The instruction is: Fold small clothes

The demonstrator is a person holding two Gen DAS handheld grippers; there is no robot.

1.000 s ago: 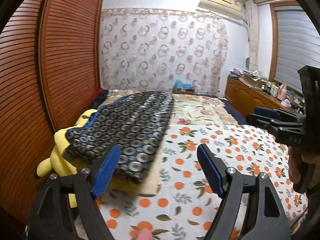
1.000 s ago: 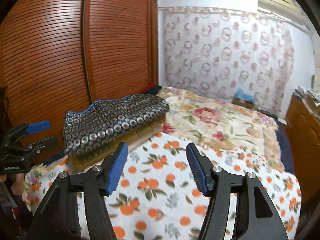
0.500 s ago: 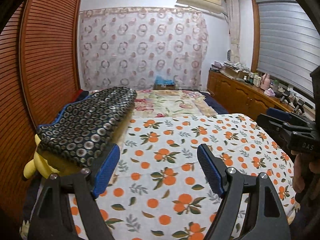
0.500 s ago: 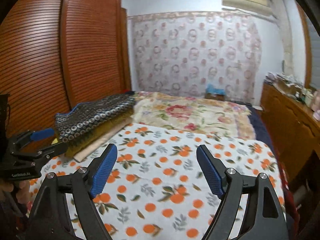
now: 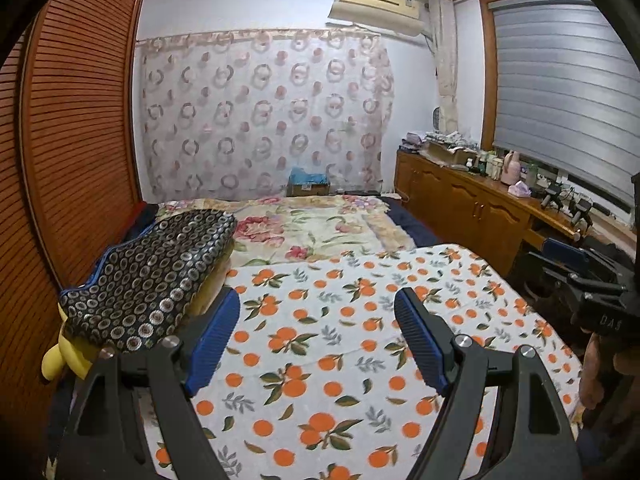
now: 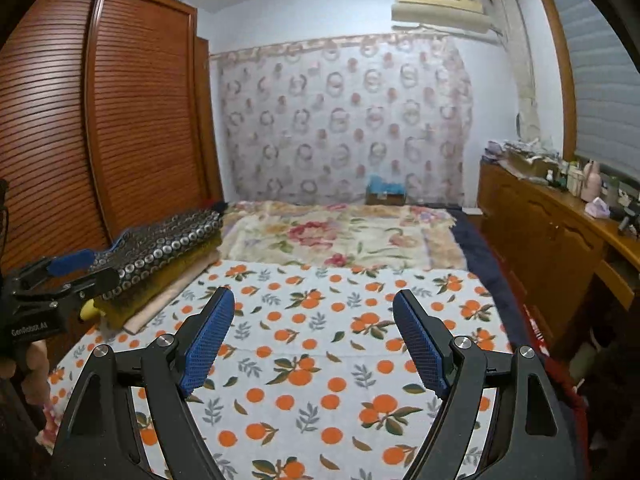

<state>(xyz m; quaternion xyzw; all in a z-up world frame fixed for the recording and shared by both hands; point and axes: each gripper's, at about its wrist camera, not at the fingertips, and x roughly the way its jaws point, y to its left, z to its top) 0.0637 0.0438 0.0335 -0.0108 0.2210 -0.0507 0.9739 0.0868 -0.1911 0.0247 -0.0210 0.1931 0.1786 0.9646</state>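
A folded dark cloth with a ring pattern (image 5: 156, 276) lies on top of a stack at the bed's left edge; it also shows in the right wrist view (image 6: 160, 246), over a mustard layer. My left gripper (image 5: 316, 340) is open and empty above the white sheet with oranges (image 5: 340, 320), just right of the stack. My right gripper (image 6: 314, 342) is open and empty above the same sheet (image 6: 340, 320). The right gripper shows at the right edge of the left wrist view (image 5: 576, 264); the left gripper shows at the left edge of the right wrist view (image 6: 60, 276).
A slatted wooden wardrobe (image 5: 72, 140) stands close along the bed's left side. A yellow plush toy (image 5: 68, 356) lies under the stack. A floral blanket (image 6: 340, 236) covers the far bed. A wooden sideboard with bottles (image 6: 552, 224) runs along the right.
Both grippers have swung to the right and levelled, from facing the stack to facing the orange-print sheet and the far curtain. Both stay open and empty.
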